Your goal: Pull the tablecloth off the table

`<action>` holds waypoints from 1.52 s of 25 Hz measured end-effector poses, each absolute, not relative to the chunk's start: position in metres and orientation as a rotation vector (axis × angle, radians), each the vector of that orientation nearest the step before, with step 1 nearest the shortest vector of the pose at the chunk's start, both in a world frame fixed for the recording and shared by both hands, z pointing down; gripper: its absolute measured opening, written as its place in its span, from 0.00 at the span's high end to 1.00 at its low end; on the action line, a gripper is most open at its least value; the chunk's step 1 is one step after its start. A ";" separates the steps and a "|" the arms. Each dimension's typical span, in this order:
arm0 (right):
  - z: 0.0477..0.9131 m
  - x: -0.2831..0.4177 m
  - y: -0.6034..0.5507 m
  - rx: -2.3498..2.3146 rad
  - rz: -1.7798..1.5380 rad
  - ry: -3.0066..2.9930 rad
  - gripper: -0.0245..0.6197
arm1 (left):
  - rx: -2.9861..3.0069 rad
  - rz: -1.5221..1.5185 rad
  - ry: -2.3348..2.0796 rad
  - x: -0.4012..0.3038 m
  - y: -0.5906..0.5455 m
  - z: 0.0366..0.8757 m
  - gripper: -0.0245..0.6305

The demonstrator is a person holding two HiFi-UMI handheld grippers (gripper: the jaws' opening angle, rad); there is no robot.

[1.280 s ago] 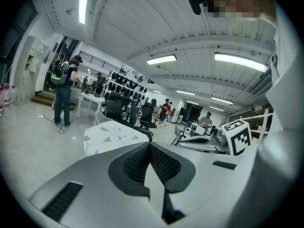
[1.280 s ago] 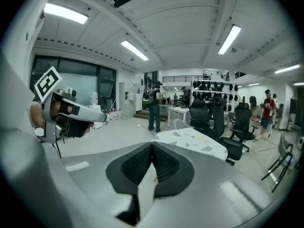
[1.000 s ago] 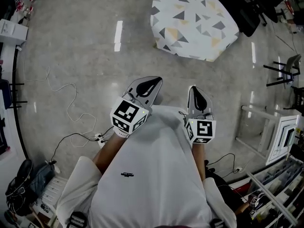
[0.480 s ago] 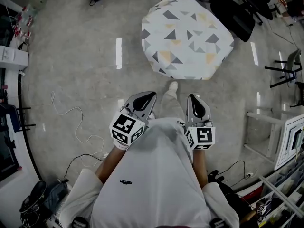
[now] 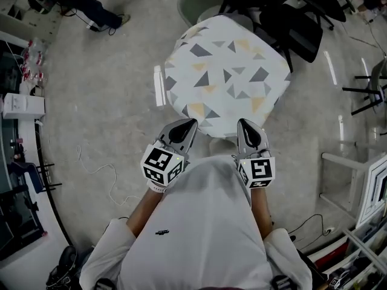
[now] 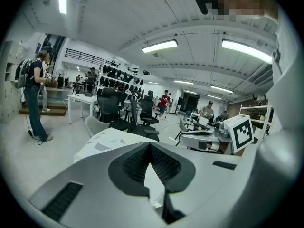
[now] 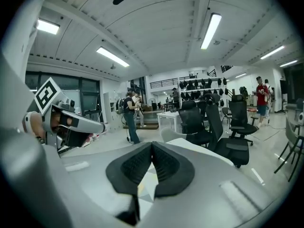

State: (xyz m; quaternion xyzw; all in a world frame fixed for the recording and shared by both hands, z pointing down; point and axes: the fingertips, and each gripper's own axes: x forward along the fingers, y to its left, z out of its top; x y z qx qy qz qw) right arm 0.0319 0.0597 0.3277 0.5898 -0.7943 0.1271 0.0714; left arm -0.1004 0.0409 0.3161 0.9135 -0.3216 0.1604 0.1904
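While the pale speckled floor [image 5: 103, 101] is taking up most of the head view, one counter is standing on it just ahead of the person, and one tablecloth [image 5: 227, 77] is covering its whole top and hanging over the edges. The cloth is white, printed with scattered grey, dark and pale yellow triangles. Two black office chairs [image 5: 296, 29] and one pale shell chair [image 5: 196, 5] are crowding the counter's far side. The person's white shirt [image 5: 199, 222] is filling the lower middle of the view; a small dark mark on its chest is too small to read.

Two grippers are pointing at the near edge of the cloth, side by side and apart from each other. The left gripper [image 5: 191, 122] is keeping its fingers [image 6: 135, 164] pressed together on nothing, and the right gripper [image 5: 244, 123] is showing its fingers [image 7: 168, 167] together and empty too. Neither is touching the cloth. Each is carrying one marker cube [image 5: 162, 165] with black-and-white square patterns, two cubes in all. One thin white cable [image 5: 103, 174] is trailing across the floor at the left.
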 end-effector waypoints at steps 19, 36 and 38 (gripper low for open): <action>0.338 0.127 -0.073 1.786 0.412 -2.413 0.95 | 2.558 0.565 -0.903 -0.020 -0.086 0.331 0.95; 0.428 0.188 -0.219 1.556 0.445 -2.322 0.75 | 2.343 0.550 -0.996 -0.018 -0.209 0.406 0.95; 0.447 0.199 -0.241 1.557 0.456 -2.312 0.75 | 2.324 0.576 -1.019 -0.019 -0.226 0.423 0.95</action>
